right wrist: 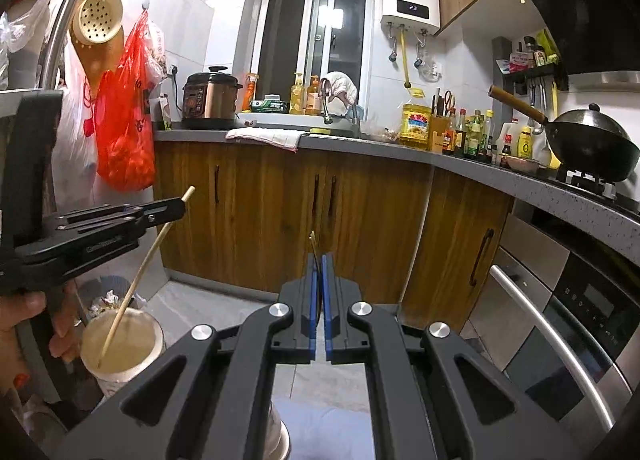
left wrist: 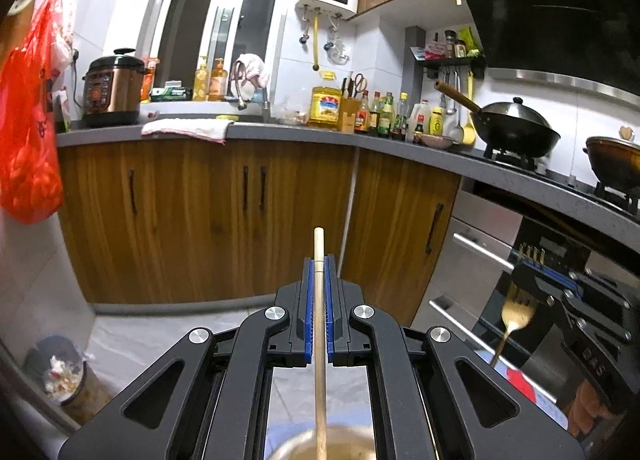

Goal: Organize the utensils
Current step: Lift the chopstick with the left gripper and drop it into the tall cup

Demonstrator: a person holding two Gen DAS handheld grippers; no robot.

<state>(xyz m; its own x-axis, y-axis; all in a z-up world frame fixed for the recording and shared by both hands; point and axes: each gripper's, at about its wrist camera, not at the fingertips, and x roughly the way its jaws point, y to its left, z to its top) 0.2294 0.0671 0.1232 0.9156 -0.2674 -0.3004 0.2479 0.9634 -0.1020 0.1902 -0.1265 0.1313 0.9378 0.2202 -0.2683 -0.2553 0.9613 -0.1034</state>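
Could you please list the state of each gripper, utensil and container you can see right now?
Left gripper: shut on chopstick.
Chopstick: upright, lower end inside cup.
Cup: upright, open-topped.
Right gripper: shut on fork.
Fork: hanging, handle down.
Wok: lidded, on stove.

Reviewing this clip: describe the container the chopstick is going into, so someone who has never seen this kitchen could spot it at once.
Start at the wooden base cabinets under the grey countertop, then drop to the lower left of the right wrist view, beside the left gripper. There stands a pale round cup, open-topped, with the chopstick slanting into it. Unlike the rubbish-filled bin behind, it holds only that stick.
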